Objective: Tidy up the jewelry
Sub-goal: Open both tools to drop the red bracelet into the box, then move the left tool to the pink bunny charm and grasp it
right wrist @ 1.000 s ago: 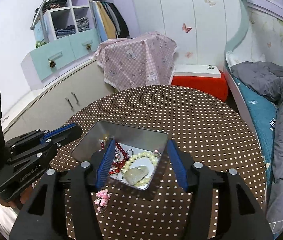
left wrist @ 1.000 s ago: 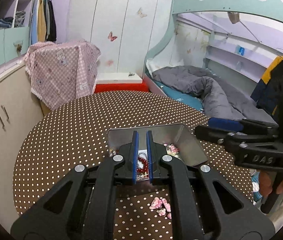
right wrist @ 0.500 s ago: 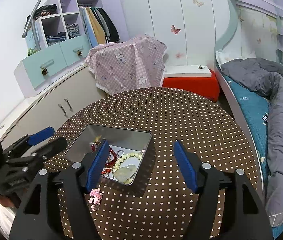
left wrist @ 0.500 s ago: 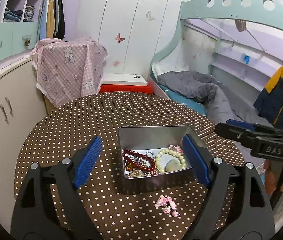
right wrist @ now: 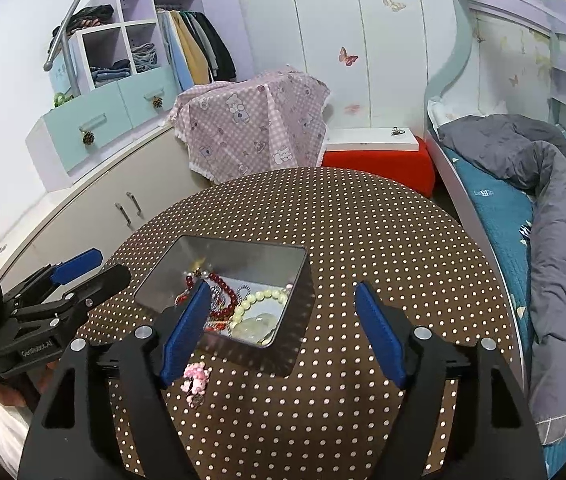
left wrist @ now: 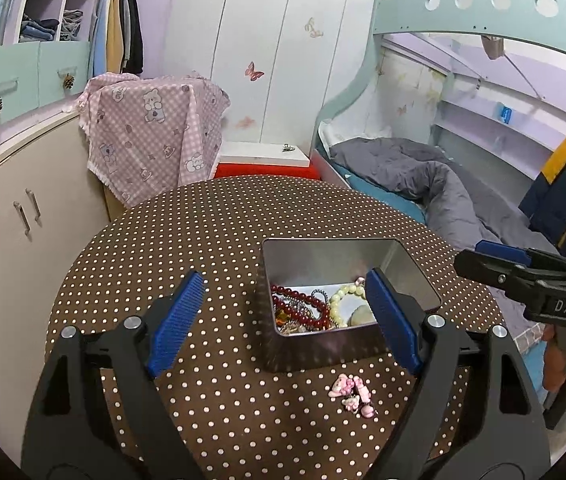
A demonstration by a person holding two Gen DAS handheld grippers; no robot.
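Note:
An open metal tin (left wrist: pixel 415 268) (right wrist: pixel 283 256) stands on the round polka-dot table (left wrist: pixel 211 236) (right wrist: pixel 383 232). It holds a red bead string (left wrist: pixel 303 306) (right wrist: pixel 225 286), a pale bead bracelet (left wrist: pixel 343 294) (right wrist: pixel 259 300) and other pieces. A small pink charm piece (left wrist: pixel 353 394) (right wrist: pixel 195 380) lies on the cloth just in front of the tin. My left gripper (left wrist: pixel 283 326) is open and empty, above the table on the near side of the tin. My right gripper (right wrist: pixel 283 334) is open and empty, near the tin's right front corner.
A low cabinet (left wrist: pixel 3 216) stands to the left, a pink checked cloth (left wrist: pixel 151 132) over furniture and a red stool (right wrist: pixel 379 162) behind the table. A bed with a grey quilt (right wrist: pixel 555 220) lies to the right.
My left gripper opened from shut and drew back from above the tin. My right gripper also pulled back a little. The pink charm piece stayed on the cloth.

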